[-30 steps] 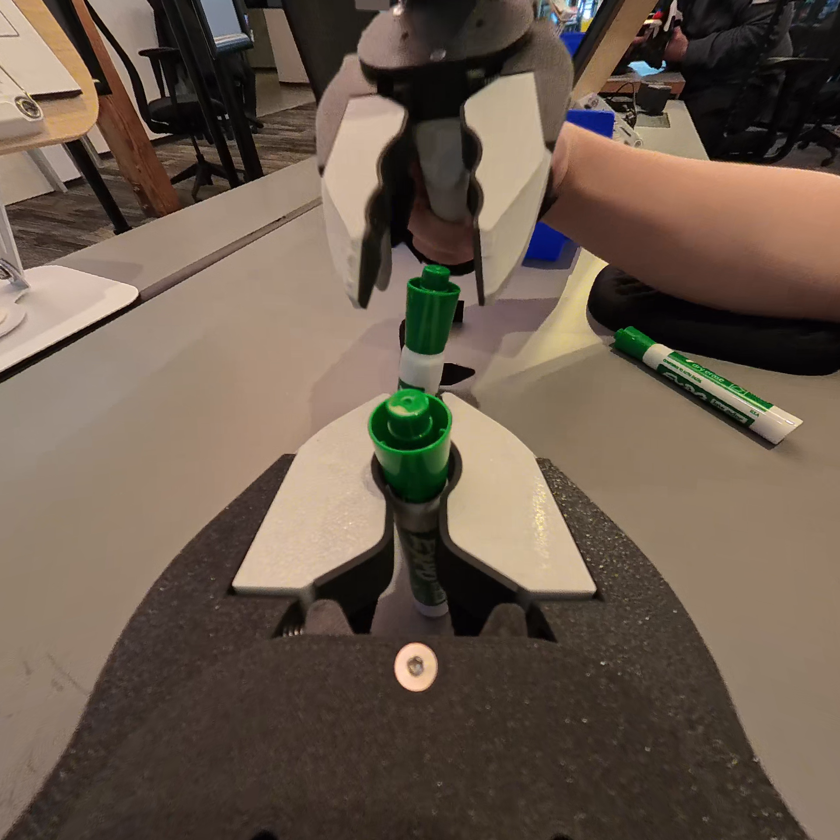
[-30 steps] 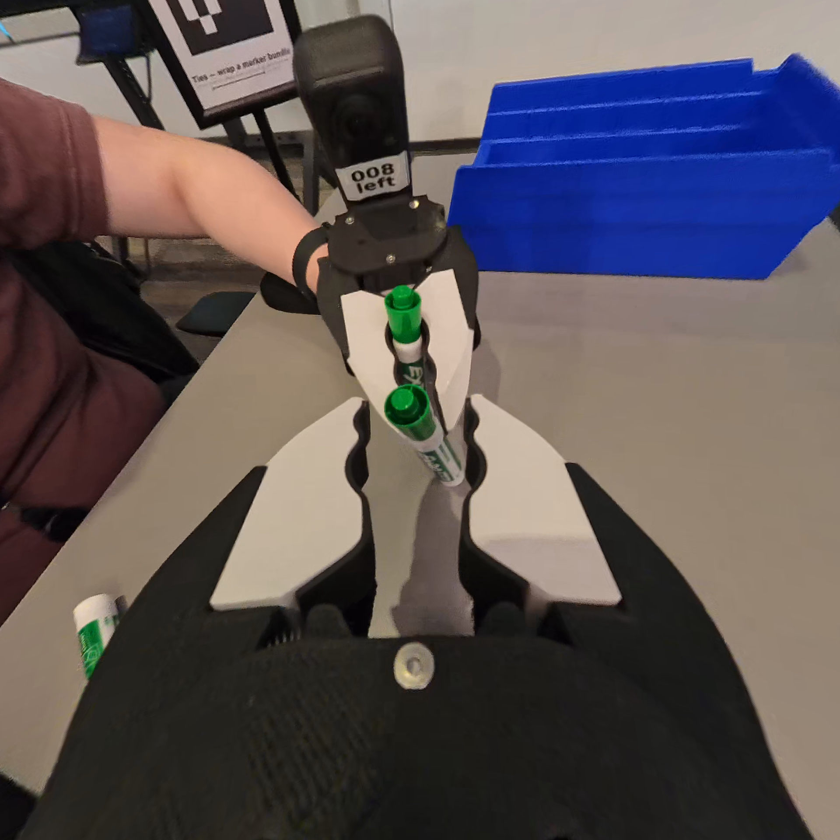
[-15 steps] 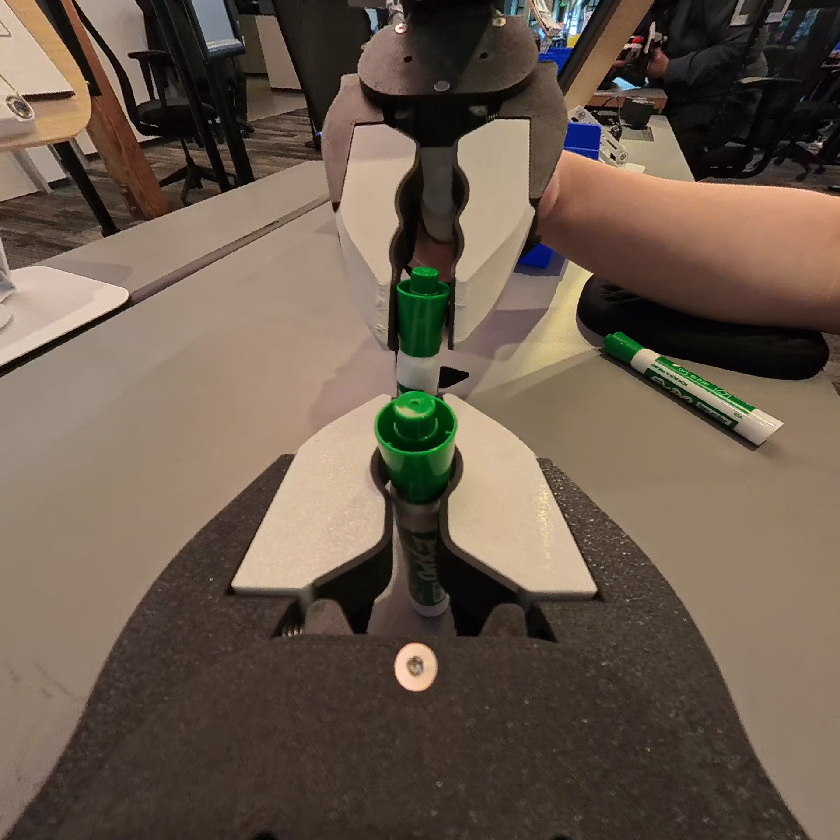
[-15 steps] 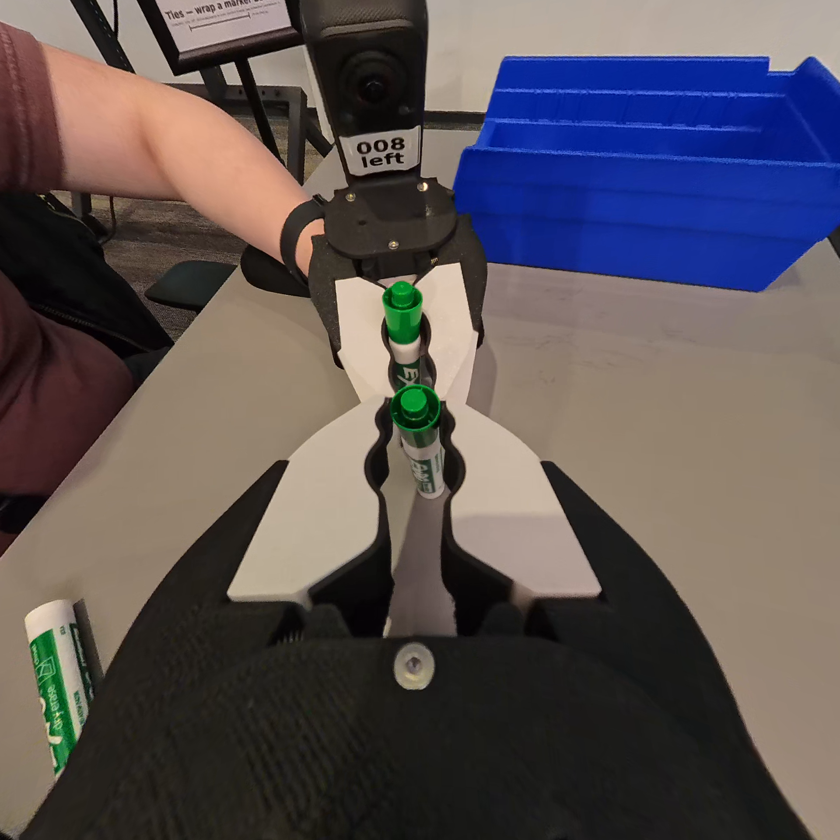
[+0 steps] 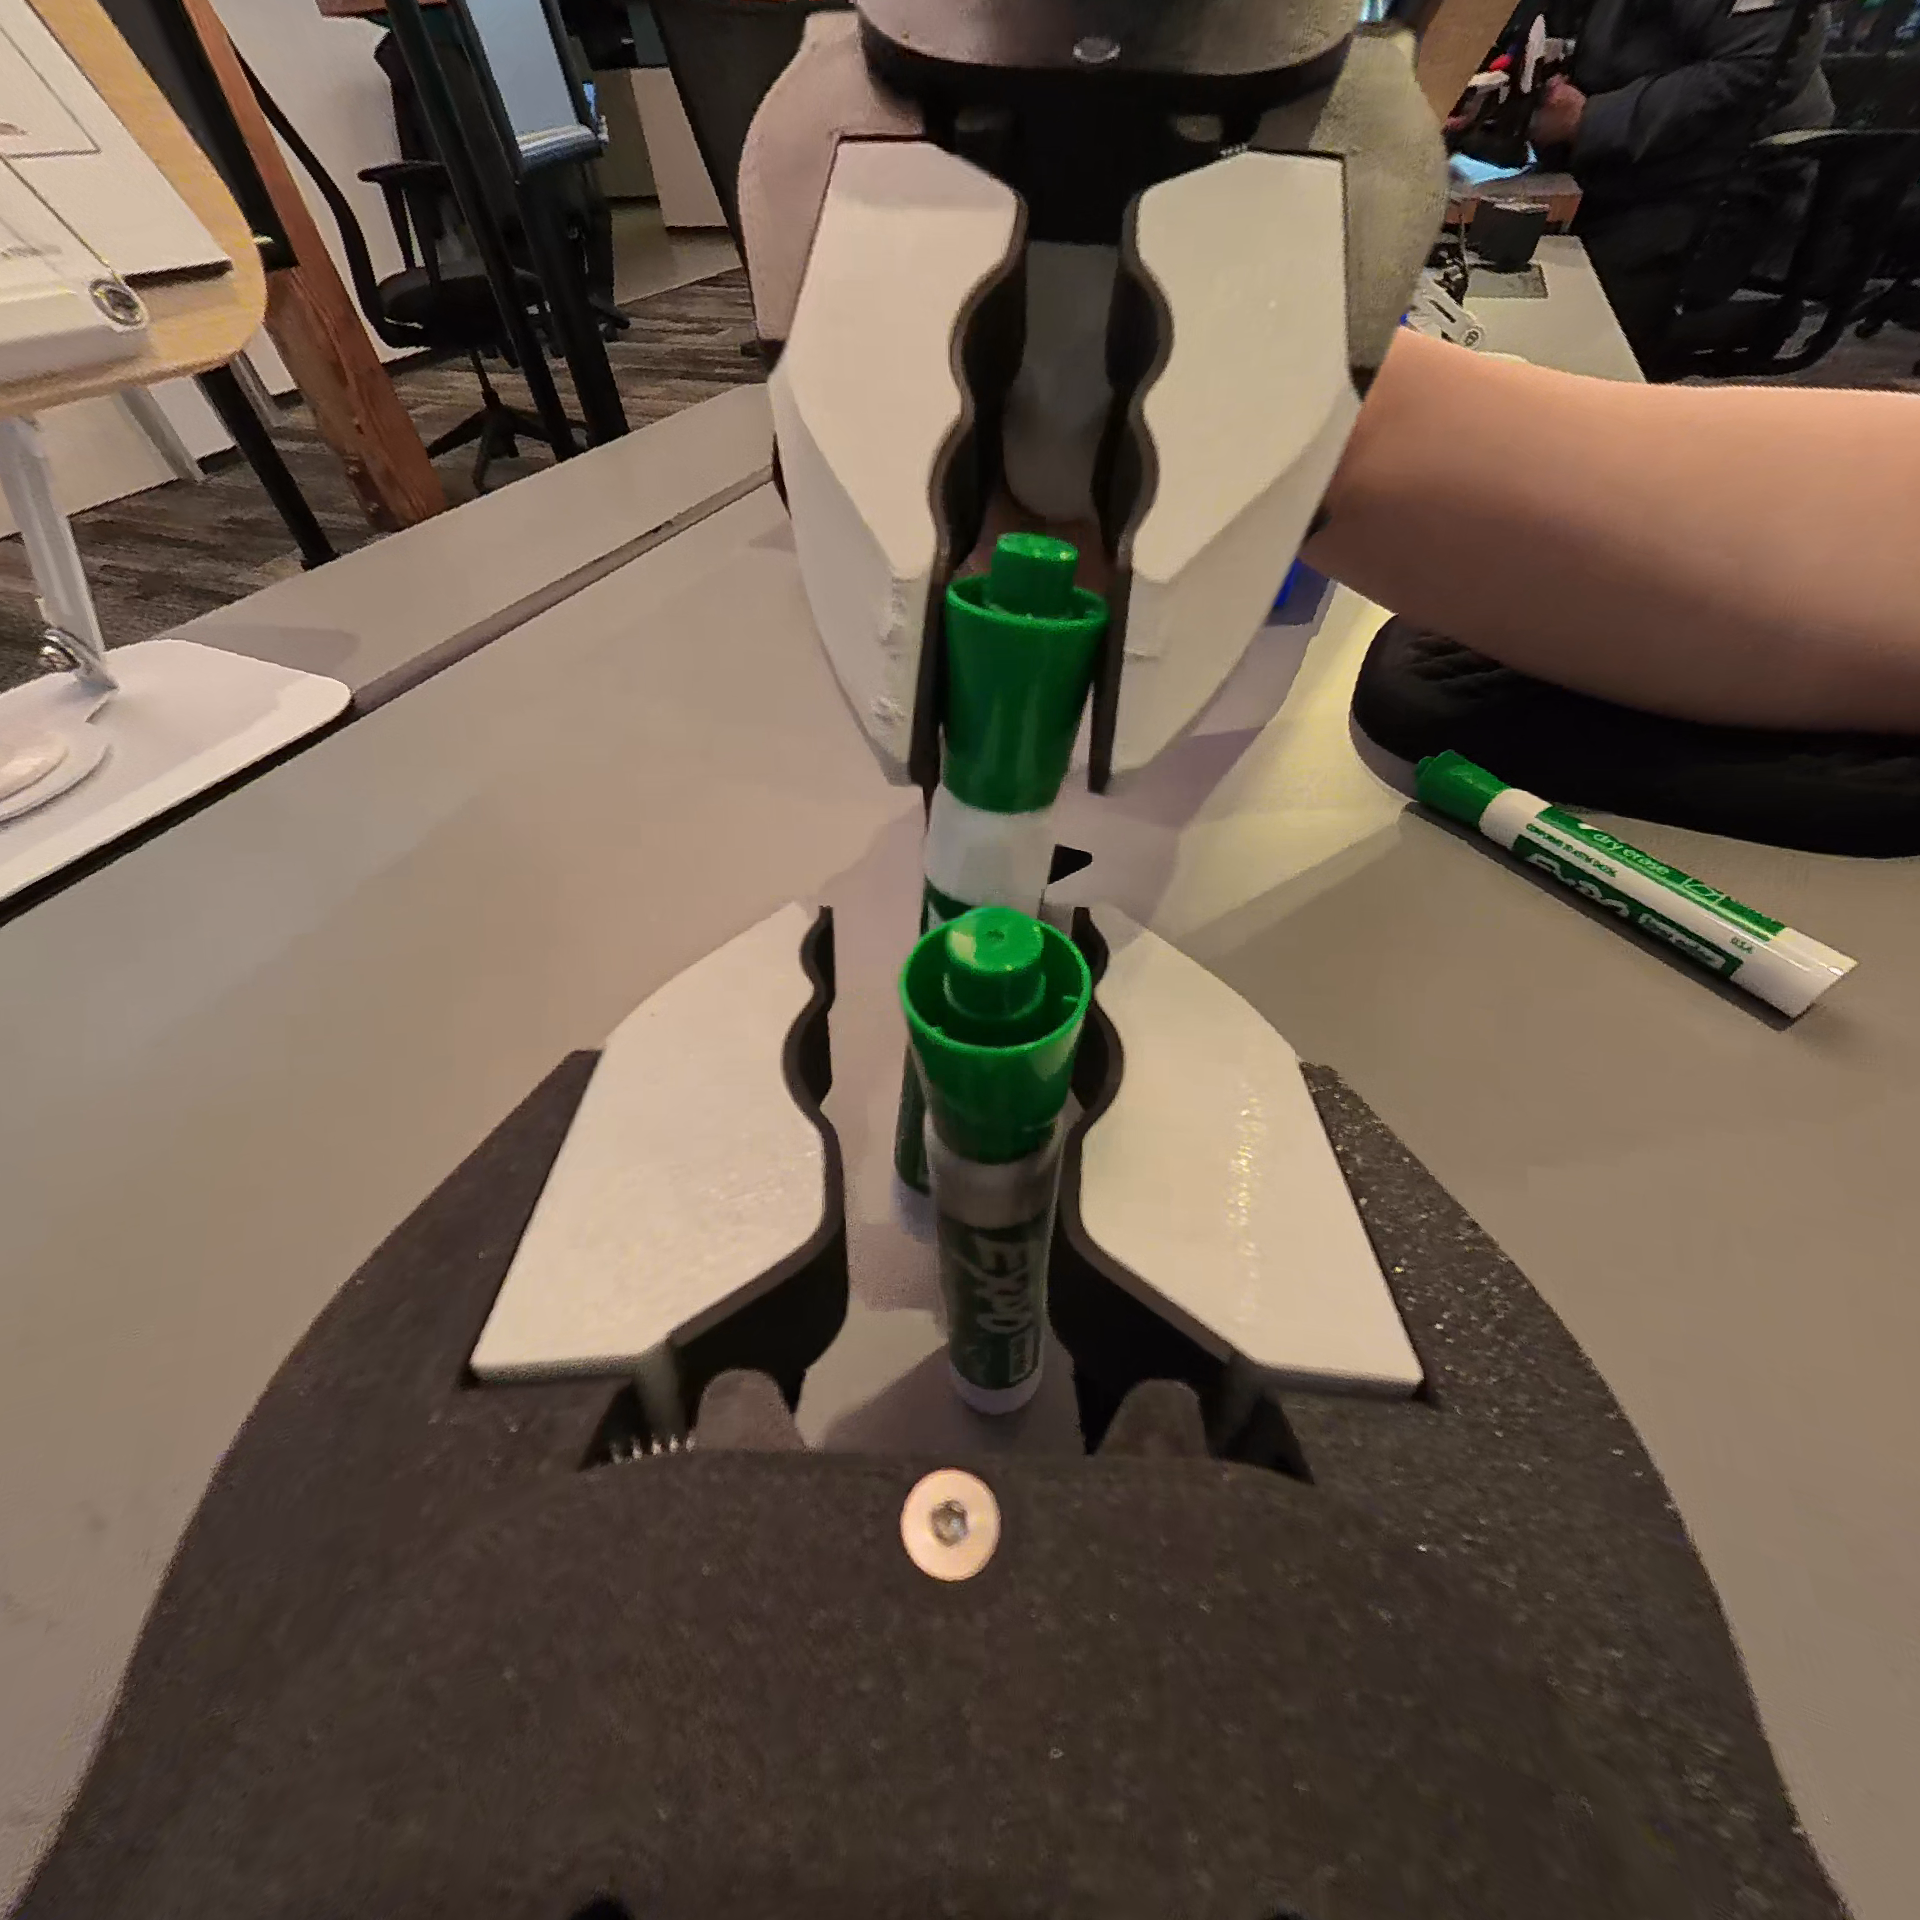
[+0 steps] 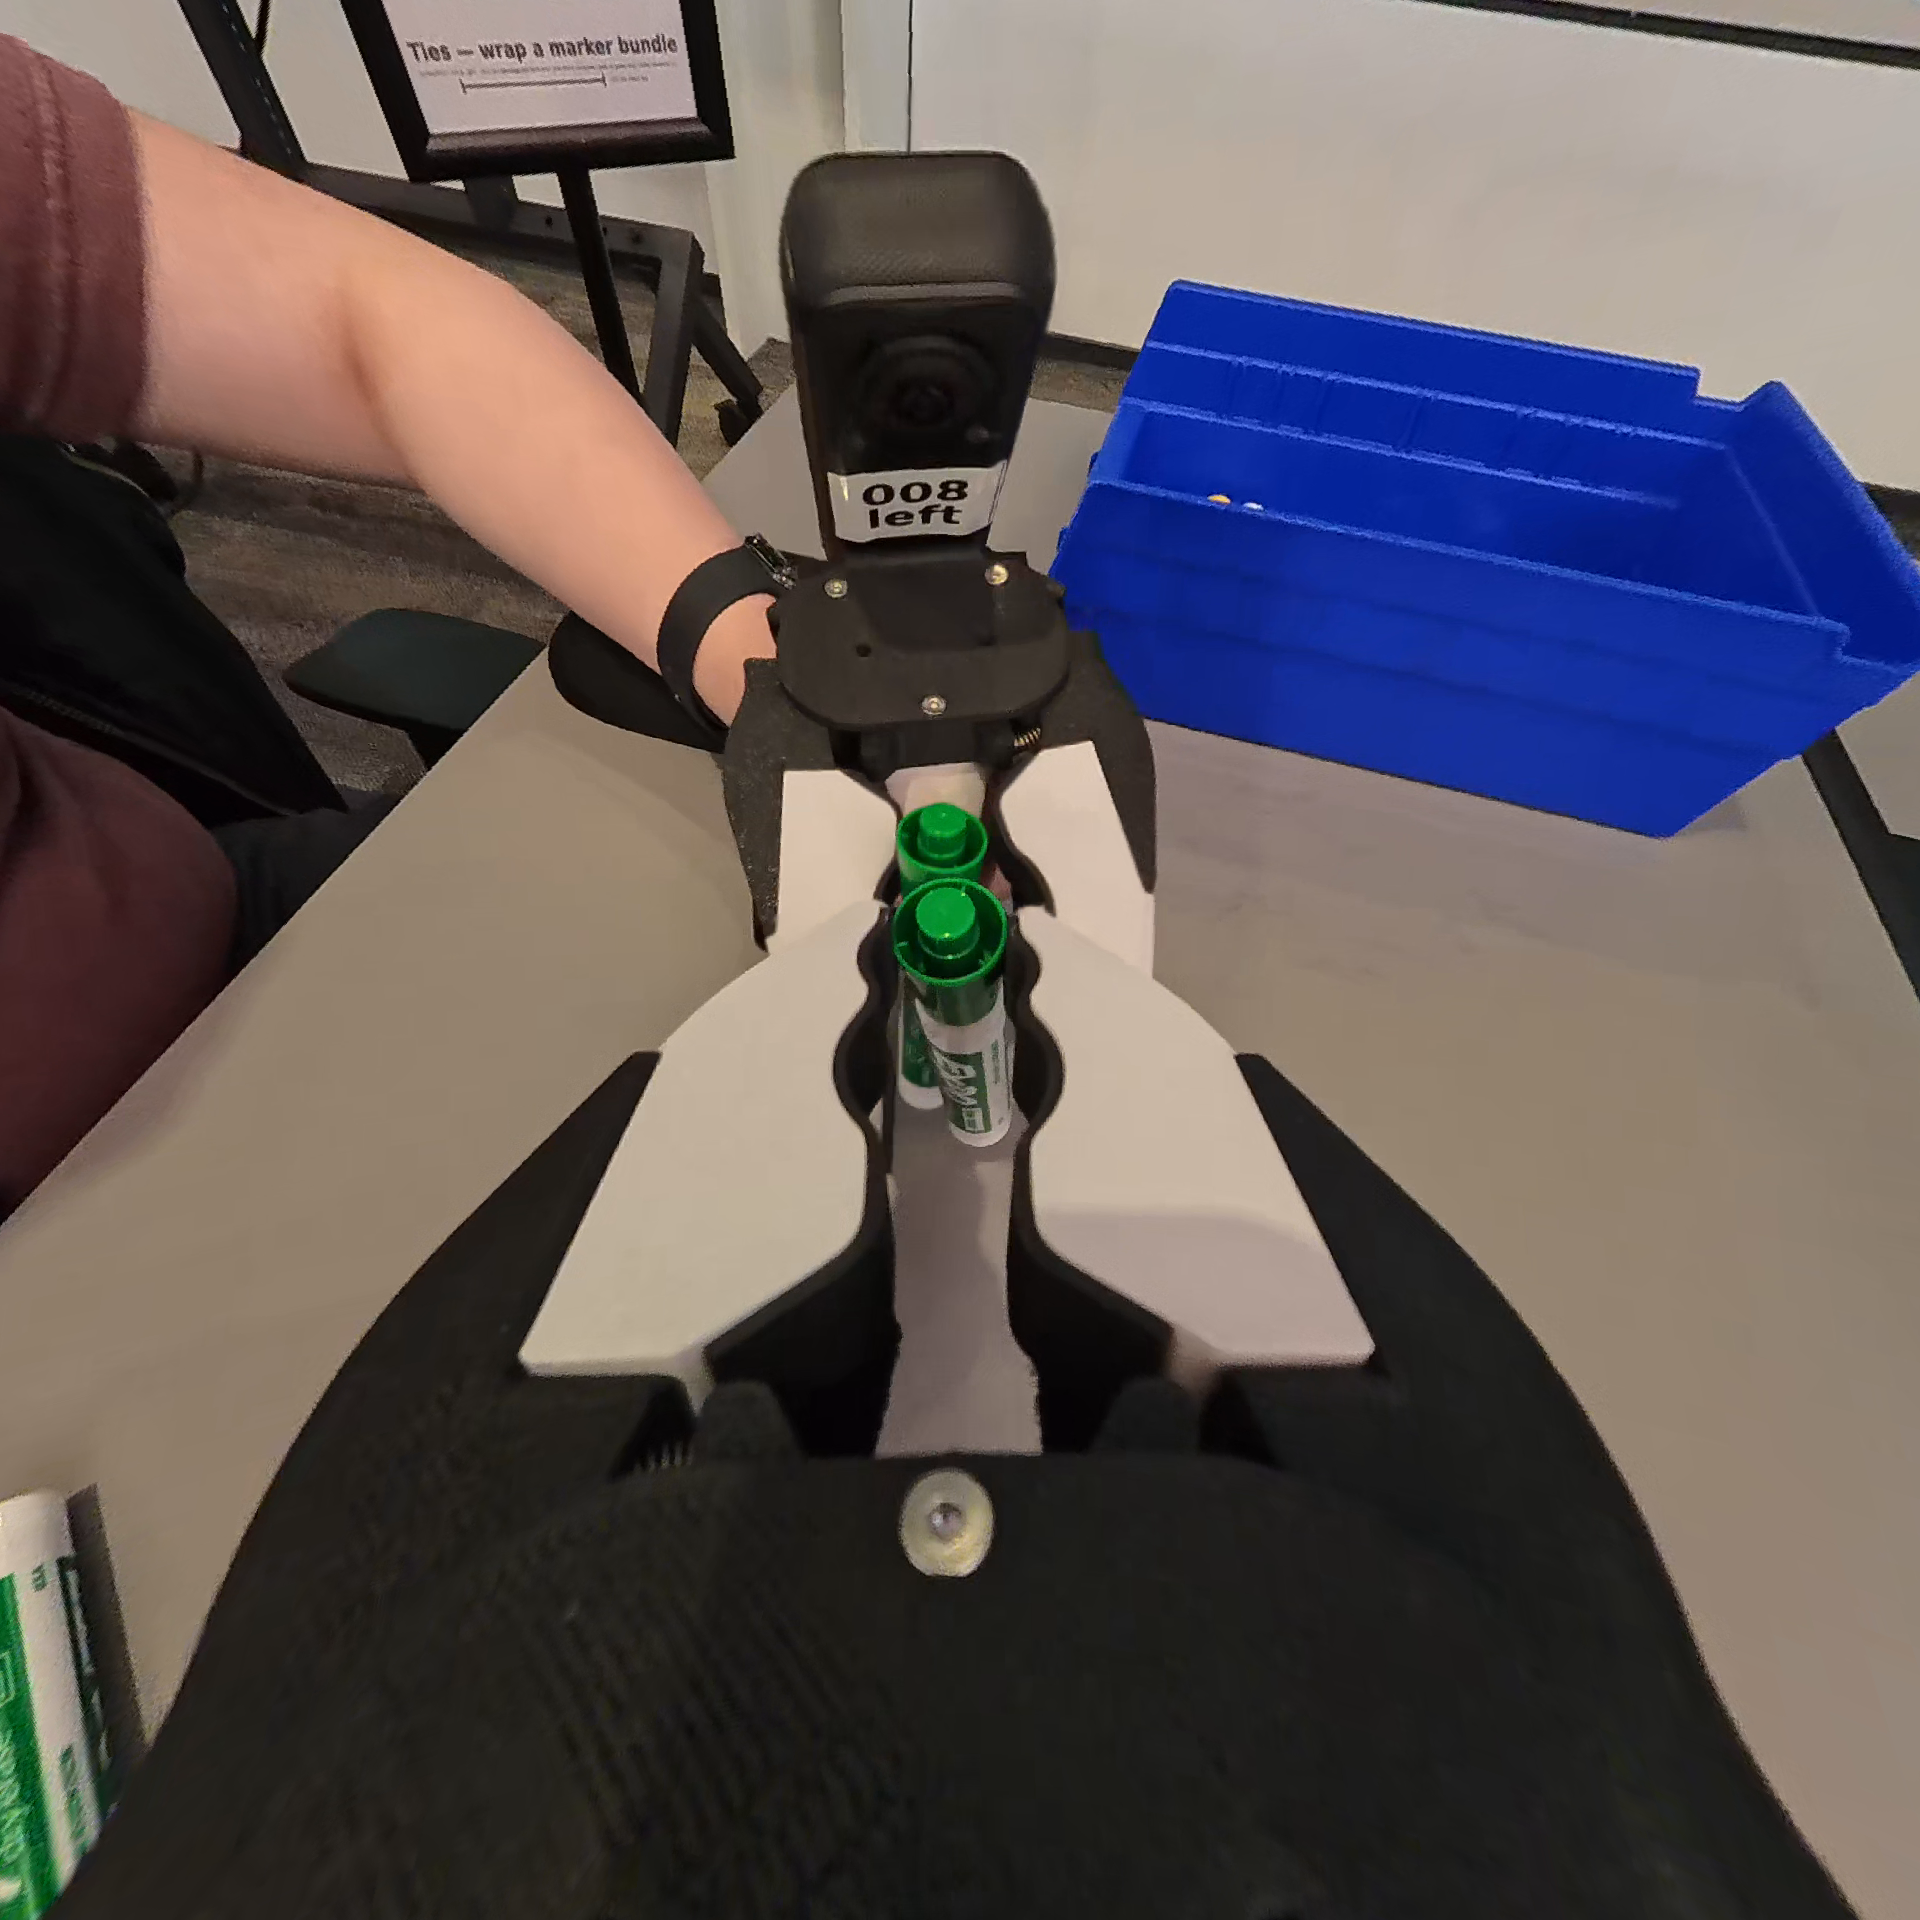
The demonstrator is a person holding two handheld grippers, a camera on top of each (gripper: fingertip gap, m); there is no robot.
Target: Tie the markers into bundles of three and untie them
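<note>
1. Left wrist view: grey matte table (image 5: 416,935), wood-look floor and office chairs (image 5: 457,301) behind it. Blue plastic bin (image 6: 1455,665) on the far side of the table, framed sign (image 6: 561,94) on a black stand.
2. Three green-capped white markers. First marker (image 5: 987,1101) stands upright between the fingers of my left gripper (image 5: 951,920). Second marker (image 5: 1018,707) is upright just behind it, barrels side by side.
3. Left gripper is parted, with a gap on the marker's left side. My right gripper (image 6: 948,940) pinches the second marker's cap.
4. Third marker (image 5: 1631,883) lies flat beside a black pad (image 5: 1662,748).
5. Fingers have white flat faces, wavy dark inner edges and grainy black bodies.
</note>
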